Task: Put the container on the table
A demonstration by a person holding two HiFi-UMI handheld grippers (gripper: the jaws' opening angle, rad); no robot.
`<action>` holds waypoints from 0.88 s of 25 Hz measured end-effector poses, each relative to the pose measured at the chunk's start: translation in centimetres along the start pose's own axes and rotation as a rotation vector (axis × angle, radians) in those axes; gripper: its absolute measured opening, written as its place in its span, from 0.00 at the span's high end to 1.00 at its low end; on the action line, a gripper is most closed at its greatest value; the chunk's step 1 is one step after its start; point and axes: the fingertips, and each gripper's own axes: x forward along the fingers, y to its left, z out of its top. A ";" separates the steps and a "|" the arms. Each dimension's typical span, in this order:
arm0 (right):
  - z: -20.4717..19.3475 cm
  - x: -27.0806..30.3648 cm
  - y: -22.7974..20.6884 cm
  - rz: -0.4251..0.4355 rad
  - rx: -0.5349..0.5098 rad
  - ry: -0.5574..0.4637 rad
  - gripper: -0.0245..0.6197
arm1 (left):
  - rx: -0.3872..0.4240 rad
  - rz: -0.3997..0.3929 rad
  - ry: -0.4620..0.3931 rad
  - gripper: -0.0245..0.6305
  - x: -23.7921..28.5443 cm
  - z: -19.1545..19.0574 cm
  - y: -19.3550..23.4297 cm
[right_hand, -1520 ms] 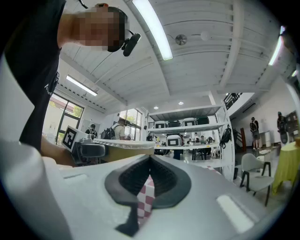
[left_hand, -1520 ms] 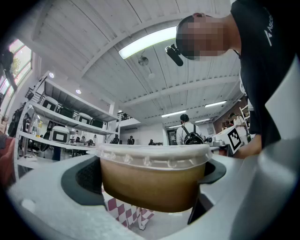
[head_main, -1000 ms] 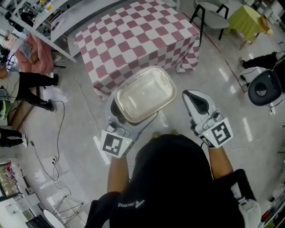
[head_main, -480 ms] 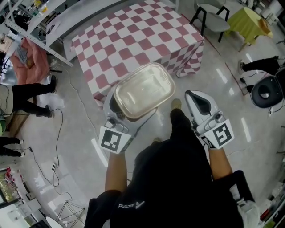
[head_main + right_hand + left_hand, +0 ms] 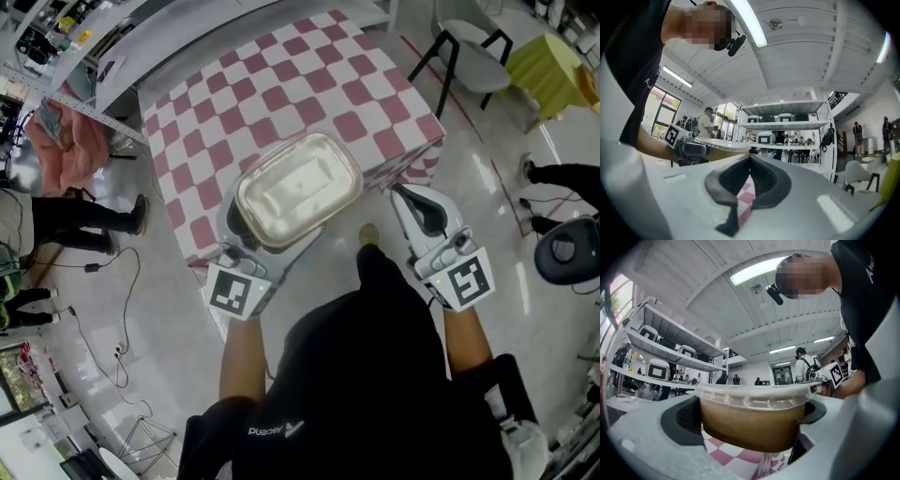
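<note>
A rectangular container [image 5: 296,188] with a clear lid and brown body [image 5: 752,420] is held in the air above the near edge of the red-and-white checkered table [image 5: 225,103]. My left gripper [image 5: 246,232] is shut on it, its jaws clamping the container's sides in the left gripper view. My right gripper [image 5: 419,211] hangs to the right of the container, off the table's near right corner, shut with nothing between its jaws [image 5: 749,161]. The container [image 5: 712,145] shows at the left of the right gripper view.
A dark chair [image 5: 473,56] and a yellow-green cloth [image 5: 553,70] stand right of the table. A long white counter [image 5: 122,47] runs behind it. A person's legs [image 5: 75,220] are at the left, cables [image 5: 131,300] trail on the glossy floor.
I have stepped toward the table. The held container has moved from above the floor to above the table's near edge. Both grippers keep their grip state.
</note>
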 end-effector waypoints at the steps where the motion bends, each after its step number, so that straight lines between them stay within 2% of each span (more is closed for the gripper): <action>1: 0.0 0.3 -0.8 0.007 0.000 0.001 0.96 | 0.006 0.006 -0.002 0.08 0.7 -0.1 0.4; 3: -0.2 1.4 -3.5 0.022 0.010 0.000 0.96 | 0.018 0.023 0.011 0.08 3.3 -1.0 1.6; 7: -0.9 4.1 -10.2 0.065 0.017 0.003 0.96 | 0.037 0.062 0.095 0.08 10.4 -4.0 4.6; 10: -1.9 5.4 -13.4 0.084 0.031 0.020 0.96 | 0.028 0.085 0.138 0.08 14.8 -6.2 6.8; 15: -3.2 7.2 -15.4 0.083 0.075 0.033 0.96 | 0.005 0.086 0.201 0.08 19.2 -11.3 9.7; 22: -4.5 8.5 -16.6 0.041 0.078 0.082 0.96 | 0.015 0.045 0.285 0.08 23.4 -17.9 13.2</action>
